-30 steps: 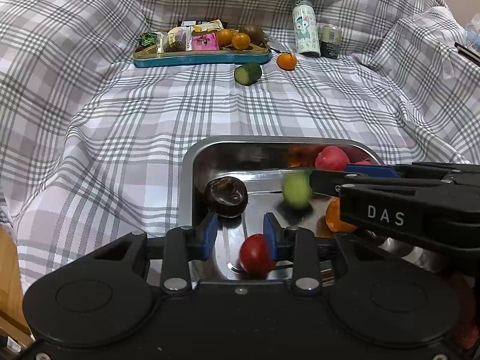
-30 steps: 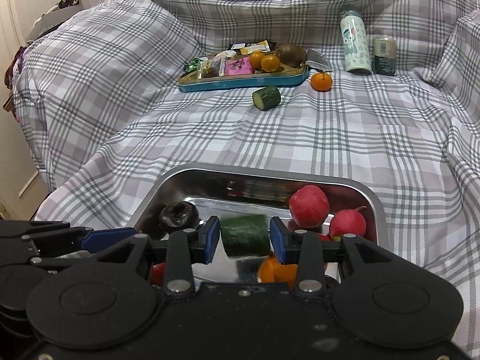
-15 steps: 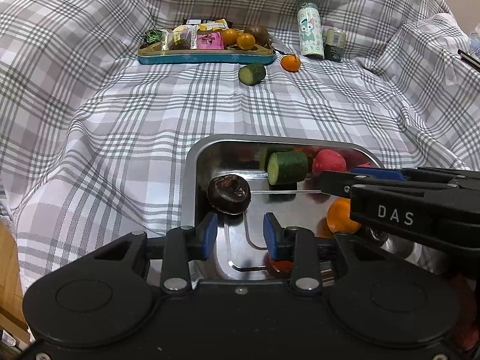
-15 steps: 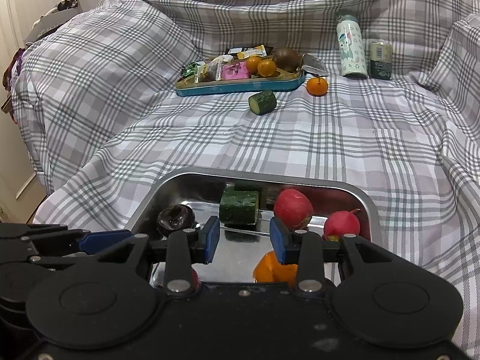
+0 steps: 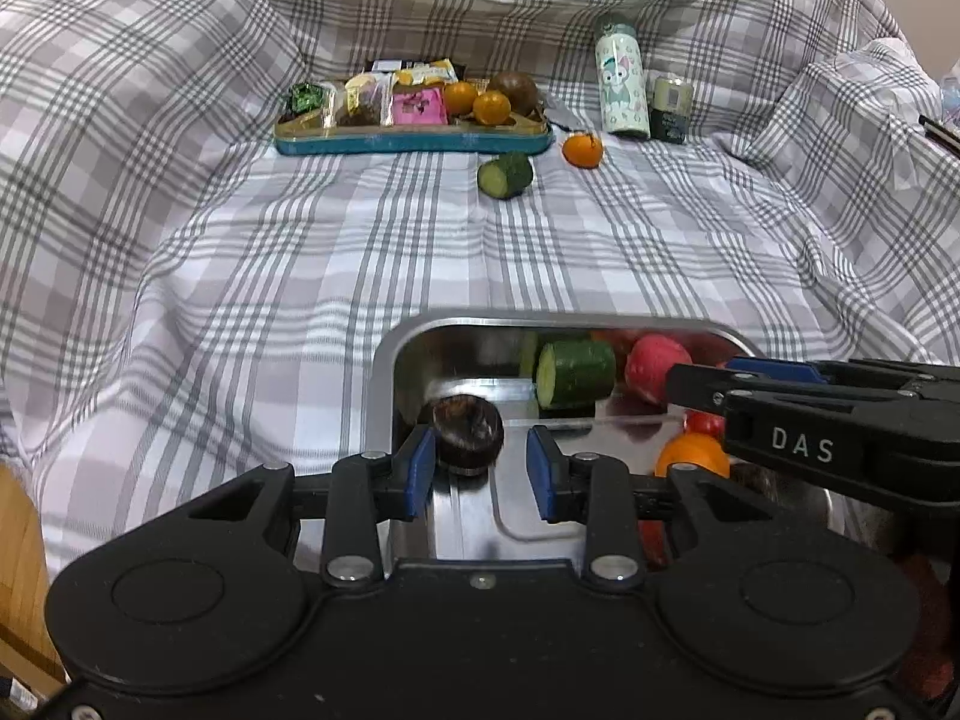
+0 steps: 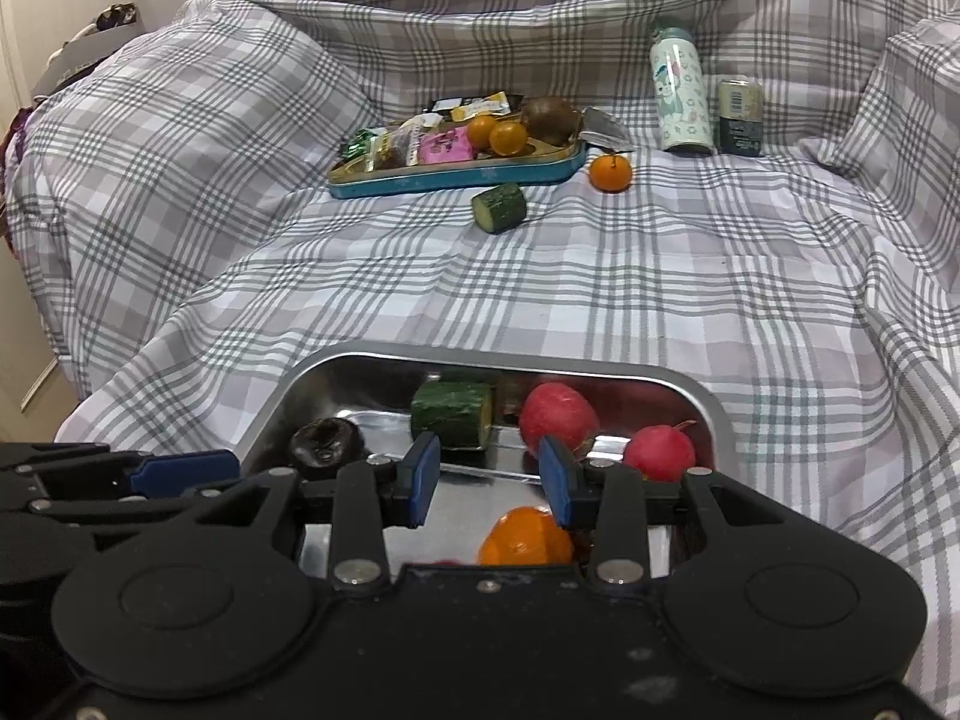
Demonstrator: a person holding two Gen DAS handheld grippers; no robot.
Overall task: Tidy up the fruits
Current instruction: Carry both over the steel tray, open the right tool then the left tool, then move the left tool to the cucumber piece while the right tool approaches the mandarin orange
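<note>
Left wrist view
Cloth: plaid sheet covered the whole surface.
Steel tray: steel tray lay nearest the camera, on the sheet.
Tray contents: dark fruit sat at the tray's left wall; cut cucumber piece lay on its side by the far wall, with a red fruit just right of it; an orange was partly hidden behind the right gripper.
Left gripper: left gripper hung over the tray, pads apart, nothing clamped; the dark fruit lay just past the tips.
Far end: teal tray held snacks and small fruit; loose cucumber piece and loose tangerine lay on the sheet just in front of it; bottle and can stood upright beside each other.

Right wrist view
Right gripper: right gripper pointed into the steel tray, pads apart and empty.
Tray contents: cut cucumber piece rested beyond the left pad, free of both; red fruit and a second red fruit lay to its right; the orange sat below the pads; dark fruit lay at the left.
Left gripper: left gripper entered from the left edge, its tip near the dark fruit; contact could not be told.
Outside the tray: loose cucumber piece and loose tangerine remained by the teal tray.
</note>
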